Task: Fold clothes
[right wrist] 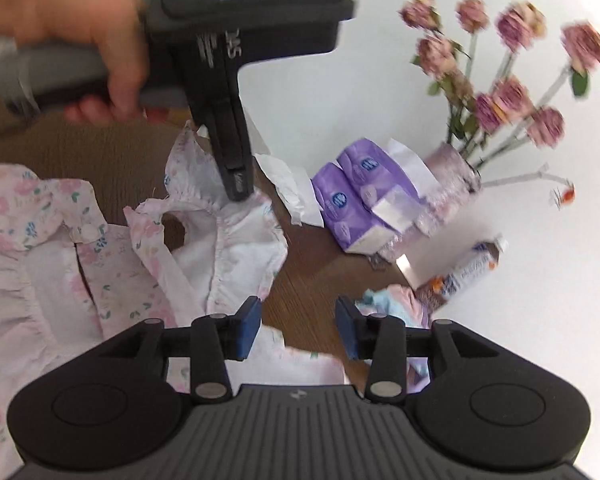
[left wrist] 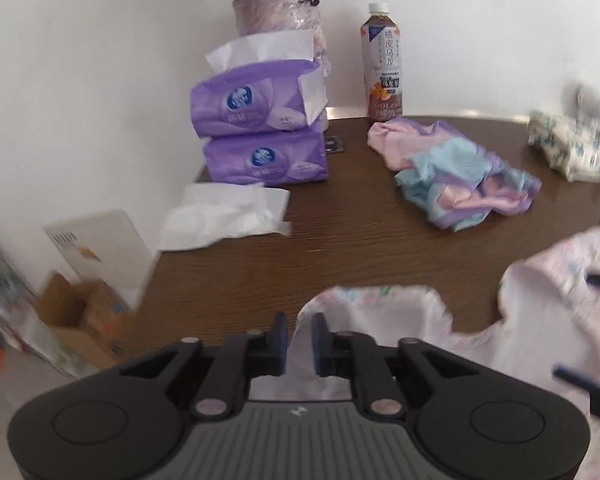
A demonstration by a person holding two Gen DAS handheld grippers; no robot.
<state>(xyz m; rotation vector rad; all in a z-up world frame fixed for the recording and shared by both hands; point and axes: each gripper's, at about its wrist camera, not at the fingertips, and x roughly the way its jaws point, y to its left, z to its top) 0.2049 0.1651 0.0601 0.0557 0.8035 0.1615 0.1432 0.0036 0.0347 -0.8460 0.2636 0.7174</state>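
Note:
A pale pink floral garment (left wrist: pixel 540 320) (right wrist: pixel 100 248) lies spread on the brown wooden table (left wrist: pixel 340 248). My left gripper (left wrist: pixel 300 340) is shut on a ruffled edge of this garment, cloth pinched between its blue pads. In the right wrist view the left gripper (right wrist: pixel 238 192) is held by a hand (right wrist: pixel 80 40), its tip pressing the garment's sleeve. My right gripper (right wrist: pixel 298 328) stands open above the garment's near edge, with nothing between its fingers.
Two purple tissue packs (left wrist: pixel 260 132) are stacked at the back left, with a loose tissue (left wrist: pixel 224 216) in front. A flower vase (left wrist: pixel 276 12) and a tea bottle (left wrist: pixel 384 64) stand by the wall. A crumpled pink-and-blue garment (left wrist: pixel 460 172) and a white patterned one (left wrist: pixel 572 148) lie further right.

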